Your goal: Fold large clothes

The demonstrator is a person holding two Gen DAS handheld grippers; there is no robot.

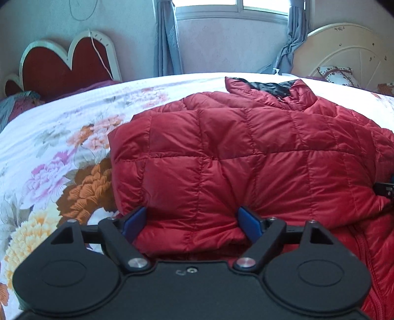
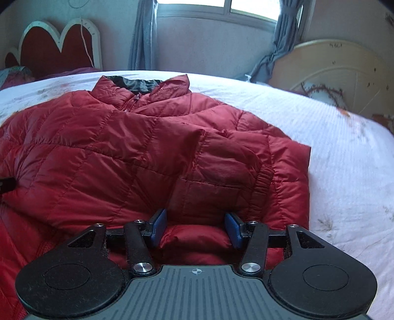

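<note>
**Folding a red quilted down jacket on a bed: two-gripper stage**

Lying across a floral bedspread [image 1: 61, 152], the red puffer jacket [image 1: 246, 152] has its collar, with black lining, turned toward the far window [image 1: 231, 9] and its hem nearest the cameras. Left wrist view: a heart-shaped red headboard [image 1: 64, 64] stands at the far left, grey curtains [image 1: 165, 41] flank the window, and a cream round headboard [image 1: 344, 56] closes the right. The left gripper [image 1: 193, 225] sits at the jacket's near edge; its blue pads [image 1: 134, 224] stand apart, with a puffed fold of quilted fabric bulging between them and touching both. Right wrist view: one sleeve, its elastic cuff [image 2: 263, 182] visible, lies folded over the jacket body. The right gripper [image 2: 195, 230] likewise has its blue pads [image 2: 158, 226] spread, a roll of the hem filling the gap between them. White bedspread lies bare to the right of the jacket.
</note>
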